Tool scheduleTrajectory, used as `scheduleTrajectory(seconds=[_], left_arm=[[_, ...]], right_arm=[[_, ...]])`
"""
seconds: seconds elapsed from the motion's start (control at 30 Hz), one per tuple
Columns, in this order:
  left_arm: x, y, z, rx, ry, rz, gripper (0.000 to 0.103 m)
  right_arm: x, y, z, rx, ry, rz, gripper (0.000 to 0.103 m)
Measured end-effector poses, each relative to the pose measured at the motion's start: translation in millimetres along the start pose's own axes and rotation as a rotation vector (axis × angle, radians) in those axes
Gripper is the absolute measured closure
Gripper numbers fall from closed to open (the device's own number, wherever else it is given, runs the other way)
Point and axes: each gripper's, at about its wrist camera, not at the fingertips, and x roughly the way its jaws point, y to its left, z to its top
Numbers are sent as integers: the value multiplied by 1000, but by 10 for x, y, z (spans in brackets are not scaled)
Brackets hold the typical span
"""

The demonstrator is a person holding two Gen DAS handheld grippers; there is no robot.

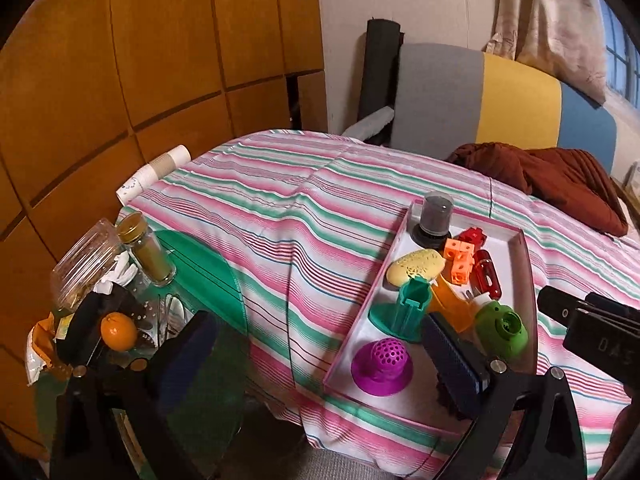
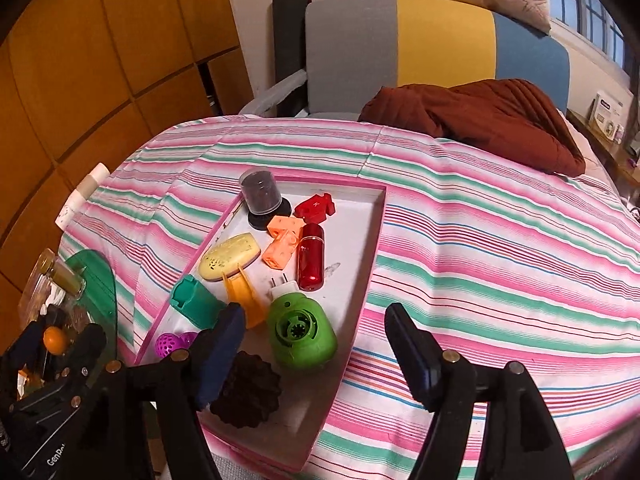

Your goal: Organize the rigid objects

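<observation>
Both wrist views look down and forward over the striped bed [image 1: 280, 208] toward the headboard [image 2: 400, 40]. The left view sits at the bed's left edge; the right view is nearer. Both share the pink tray [image 1: 520, 264].

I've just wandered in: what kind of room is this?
Probably a bedroom: a bed under a pink-and-green striped bedspread, a grey, yellow and blue padded headboard, and a rumpled rust-brown quilt lying by it.

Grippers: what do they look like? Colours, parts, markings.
Both alike: left gripper and right gripper have black angular arms with silver round fasteners, carrying dark blue textured fingers. White lettering shows on black housings: "GenRo..." in the right view, partly legible characters in the left. No cables or sleeves visible.
</observation>
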Motion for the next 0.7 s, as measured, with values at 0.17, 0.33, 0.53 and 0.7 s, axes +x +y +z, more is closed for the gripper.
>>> scheduleTrajectory(seconds=[0.17,0.33,0.53,0.7], left_arm=[[32,-75,9,39,36,-8,0],[32,-122,-1,58,28,11,0],[50,-144,-9,51,43,-5,0],[14,-190,-28,64,22,-10,0]], right_arm=[[11,8,1,7,0,-16,30],[26,6,-2,7,1,-17,30],[55,-13,-5,16,9,-16,30],[67,-42,-5,28,12,-17,30]])
